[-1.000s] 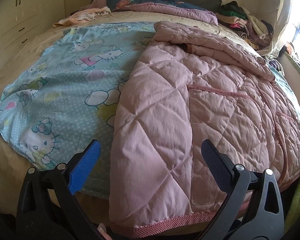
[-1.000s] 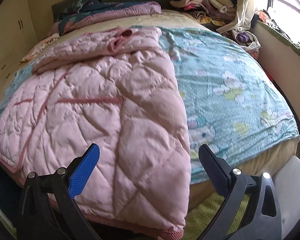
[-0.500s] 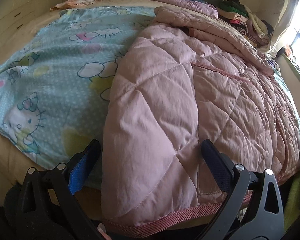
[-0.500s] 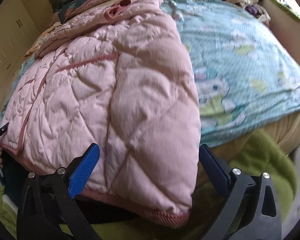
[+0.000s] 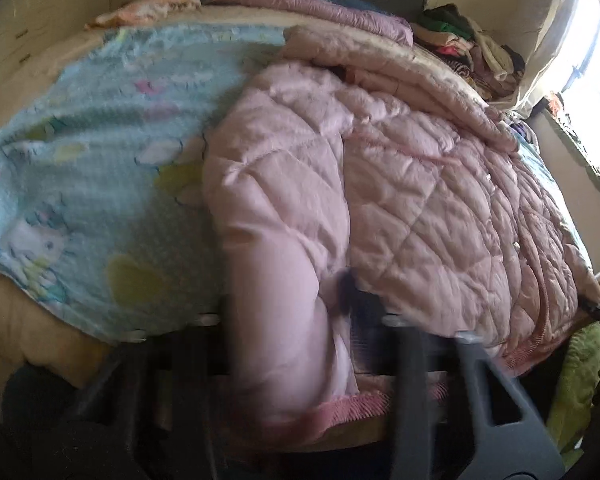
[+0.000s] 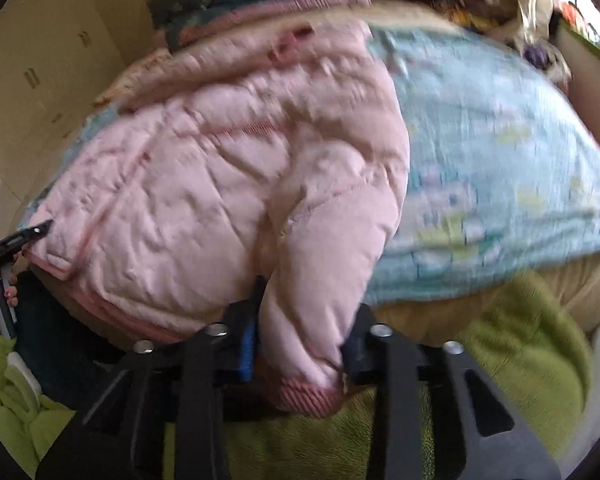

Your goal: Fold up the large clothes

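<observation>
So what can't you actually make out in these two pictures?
- Left wrist view: left gripper is motion-blurred; its closing jaws are half buried in the pink quilted jacket.
- Right wrist view: bedsheet print is smeared.
- Right gripper: jacket bulge hides the pads' contact as the jaws close.

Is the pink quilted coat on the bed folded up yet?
Not yet: the pink quilted coat lies mostly spread across the blue sheet, sleeves tucked in, hem bunched between both closing grippers.

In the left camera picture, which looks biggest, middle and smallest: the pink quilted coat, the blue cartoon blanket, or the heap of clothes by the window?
1. pink quilted coat, though it lies nearest the camera, which inflates it.
2. blue cartoon blanket, partly hidden under the coat, so its true size is unsure.
3. heap of clothes, far off and small.
</observation>
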Demonstrator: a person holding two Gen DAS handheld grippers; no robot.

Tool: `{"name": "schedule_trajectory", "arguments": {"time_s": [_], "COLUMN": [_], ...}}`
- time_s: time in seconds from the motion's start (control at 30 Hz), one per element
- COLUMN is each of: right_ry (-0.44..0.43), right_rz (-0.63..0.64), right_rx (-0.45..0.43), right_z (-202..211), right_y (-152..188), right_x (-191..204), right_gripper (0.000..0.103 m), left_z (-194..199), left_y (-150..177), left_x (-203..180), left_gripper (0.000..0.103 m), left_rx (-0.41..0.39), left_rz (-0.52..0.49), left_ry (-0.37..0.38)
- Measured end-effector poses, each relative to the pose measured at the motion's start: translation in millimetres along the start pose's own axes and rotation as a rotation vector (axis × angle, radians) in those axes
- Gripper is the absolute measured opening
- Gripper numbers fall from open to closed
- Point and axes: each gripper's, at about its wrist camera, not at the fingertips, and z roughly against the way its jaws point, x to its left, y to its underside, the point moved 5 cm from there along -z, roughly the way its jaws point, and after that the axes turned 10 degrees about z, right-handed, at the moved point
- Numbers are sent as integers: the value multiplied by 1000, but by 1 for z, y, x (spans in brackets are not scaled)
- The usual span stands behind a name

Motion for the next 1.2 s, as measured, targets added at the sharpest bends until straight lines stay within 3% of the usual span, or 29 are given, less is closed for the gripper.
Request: {"name": "schedule_trajectory", "arguments": {"time_s": [0.13, 0.47, 0.67, 1.2], "right_ry": [-15, -90, -88, -54], "right_rz": [27, 25, 26, -25], "right_rx": [-129, -373, -435, -530], "right_z": [27, 76, 88, 107], "right_y": [-28, -115, -153, -231], "right_x": [7, -1, -9, -35], "right_gripper": [21, 19, 18, 18], "left_z": [20, 48, 60, 80], "left_y": [-18, -86, -127, -217], "left_x": [-11, -48, -73, -104], "left_gripper": [9, 8, 8, 8], "left_rx": [-81, -225, -326, -446], "left_rz": [-31, -84, -64, 5], "left_ry": [36, 109, 148, 199]}}
